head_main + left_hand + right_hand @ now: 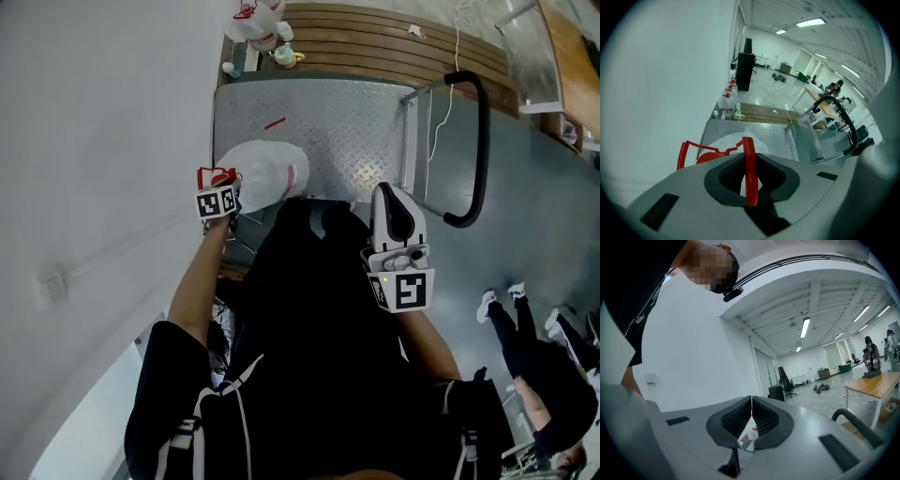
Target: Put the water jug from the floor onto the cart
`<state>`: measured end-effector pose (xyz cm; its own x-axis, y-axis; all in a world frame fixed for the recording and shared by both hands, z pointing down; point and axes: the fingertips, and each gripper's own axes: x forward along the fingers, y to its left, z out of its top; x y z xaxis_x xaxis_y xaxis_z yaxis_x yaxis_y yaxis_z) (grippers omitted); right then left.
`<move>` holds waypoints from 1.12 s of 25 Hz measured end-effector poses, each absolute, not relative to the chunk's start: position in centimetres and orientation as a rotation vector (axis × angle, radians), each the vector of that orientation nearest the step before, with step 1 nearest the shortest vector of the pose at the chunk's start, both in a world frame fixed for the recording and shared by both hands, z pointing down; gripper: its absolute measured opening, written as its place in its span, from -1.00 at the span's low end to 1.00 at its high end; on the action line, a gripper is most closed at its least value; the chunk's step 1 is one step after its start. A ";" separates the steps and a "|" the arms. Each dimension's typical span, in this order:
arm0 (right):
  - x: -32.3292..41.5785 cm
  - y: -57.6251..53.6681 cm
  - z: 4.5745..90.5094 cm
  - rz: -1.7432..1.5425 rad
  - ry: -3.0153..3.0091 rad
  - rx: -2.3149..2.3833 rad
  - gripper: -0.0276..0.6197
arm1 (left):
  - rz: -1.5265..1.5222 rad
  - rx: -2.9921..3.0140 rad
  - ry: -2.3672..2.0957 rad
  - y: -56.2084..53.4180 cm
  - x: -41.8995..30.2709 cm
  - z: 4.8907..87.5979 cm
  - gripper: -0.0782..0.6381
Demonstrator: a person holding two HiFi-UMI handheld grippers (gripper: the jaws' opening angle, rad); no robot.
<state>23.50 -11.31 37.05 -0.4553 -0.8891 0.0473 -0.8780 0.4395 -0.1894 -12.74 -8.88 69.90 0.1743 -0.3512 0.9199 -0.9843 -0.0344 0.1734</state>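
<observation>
At near-left corner of cart (pixel 410 141), over deck (pixel 328 122): jug (pixel 267 173), white, translucent, hanging from L gripper (pixel 223 180). Fill level can't be told. Whether jug base touches deck can't be told.

1. L gripper (pixel 749 173): pointing steeply down, jaws narrow, clamped on jug's red handle (pixel 749 159), which stands upright between the pads. Red cap (pixel 710 157) sits just beside the handle.
2. R gripper (pixel 384 190): level, over near edge of deck, right of jug, apart from it. Jaws (pixel 751 401) closed tip to tip, nothing gripped.
3. Deck: diamond-plate metal, bare beyond jug except a small red mark (pixel 275 123). Push bar (pixel 480 141), black, at right end.
4. Left side: wall (pixel 94 141) runs close along cart edge. Far side: wood pallet (pixel 375 42) butts against cart, w/ bottles (pixel 258 23) at its left end. Right side: open floor, a person (pixel 525 347) standing near.
5. Markings: square black/white markers on both gripper cubes. Bottle label print too small to read.
</observation>
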 end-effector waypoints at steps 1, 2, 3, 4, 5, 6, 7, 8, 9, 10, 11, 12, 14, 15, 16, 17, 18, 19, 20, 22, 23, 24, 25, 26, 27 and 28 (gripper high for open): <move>23.8 -11.5 37.3 -0.288 2.606 -1.631 -0.86 | 0.898 1.565 -1.310 -9.8 -12.2 70.3 -0.58; 24.2 -11.9 37.7 -0.288 2.595 -1.657 -0.86 | 0.915 1.585 -1.293 -10.7 -11.7 70.8 -0.58; 24.5 -12.2 38.0 -0.288 2.582 -1.683 -0.86 | 0.937 1.606 -1.275 -11.7 -11.0 71.3 -0.58; 24.7 -12.6 38.1 -0.285 2.570 -1.708 -0.86 | 0.959 1.627 -1.256 -12.6 -10.3 71.8 -0.58; 24.8 -12.8 38.0 -0.279 2.561 -1.728 -0.86 | 0.981 1.645 -1.235 -13.2 -9.6 72.2 -0.58; 24.9 -12.9 37.7 -0.266 2.554 -1.744 -0.86 | 0.999 1.660 -1.213 -13.8 -8.9 72.5 -0.58; 24.9 -13.0 37.3 -0.250 2.547 -1.758 -0.86 | 1.014 1.674 -1.191 -14.2 -8.2 72.7 -0.58; 25.0 -13.2 36.8 -0.234 2.536 -1.771 -0.86 | 1.024 1.685 -1.173 -14.6 -7.6 72.9 -0.58; 25.0 -13.4 36.4 -0.222 2.523 -1.786 -0.86 | 1.029 1.696 -1.158 -15.2 -7.0 73.0 -0.58; 25.1 -13.6 36.2 -0.215 2.506 -1.802 -0.86 | 1.033 1.708 -1.147 -15.8 -6.4 73.2 -0.58; 25.1 -13.8 36.1 -0.210 2.490 -1.819 -0.86 | 1.037 1.720 -1.140 -16.4 -6.0 73.3 -0.58; 25.0 -13.9 36.1 -0.204 2.475 -1.838 -0.86 | 1.042 1.730 -1.138 -17.1 -5.7 73.5 -0.58; 24.9 -13.9 36.0 -0.183 2.457 -1.878 -0.86 | 1.059 1.748 -1.138 -18.7 -5.1 73.8 -0.58; 25.0 -13.9 35.9 -0.173 2.453 -1.895 -0.86 | 1.077 1.759 -1.136 -19.4 -4.9 74.0 -0.58; 25.1 -13.9 35.8 -0.166 2.448 -1.911 -0.86 | 1.101 1.772 -1.132 -20.1 -4.6 74.1 -0.58; 25.4 -14.0 35.8 -0.163 2.440 -1.927 -0.86 | 1.123 1.784 -1.129 -20.8 -4.4 74.2 -0.58; 25.7 -14.0 35.8 -0.164 2.430 -1.945 -0.86 | 1.138 1.794 -1.126 -21.4 -4.1 74.3 -0.58; 26.1 -14.0 35.8 -0.168 2.418 -1.964 -0.86 | 1.150 1.803 -1.122 -22.0 -3.9 74.4 -0.58; 26.4 -14.0 35.9 -0.174 2.407 -1.984 -0.86 | 1.163 1.816 -1.113 -22.5 -3.5 74.5 -0.57; 26.8 -13.8 36.2 -0.185 2.391 -2.018 -0.86 | 1.197 1.847 -1.084 -23.2 -2.7 74.6 -0.57; 26.8 -13.7 36.3 -0.191 2.387 -2.031 -0.86 | 1.210 1.859 -1.069 -23.4 -2.2 74.7 -0.57; 26.8 -13.7 36.4 -0.196 2.384 -2.039 -0.86 | 1.218 1.867 -1.055 -23.5 -1.9 74.8 -0.57; 26.7 -13.8 36.5 -0.200 2.384 -2.045 -0.86 | 1.224 1.870 -1.042 -23.5 -1.5 75.1 -0.57; 26.7 -13.8 36.5 -0.204 2.385 -2.049 -0.86 | 1.225 1.872 -1.033 -23.5 -1.2 75.3 -0.57; 26.8 -13.8 36.5 -0.207 2.386 -2.053 -0.86 | 1.217 1.872 -1.028 -23.5 -0.8 75.6 -0.57; 26.9 -13.8 36.5 -0.209 2.385 -2.058 -0.86 | 1.199 1.873 -1.027 -23.4 -0.3 75.7 -0.57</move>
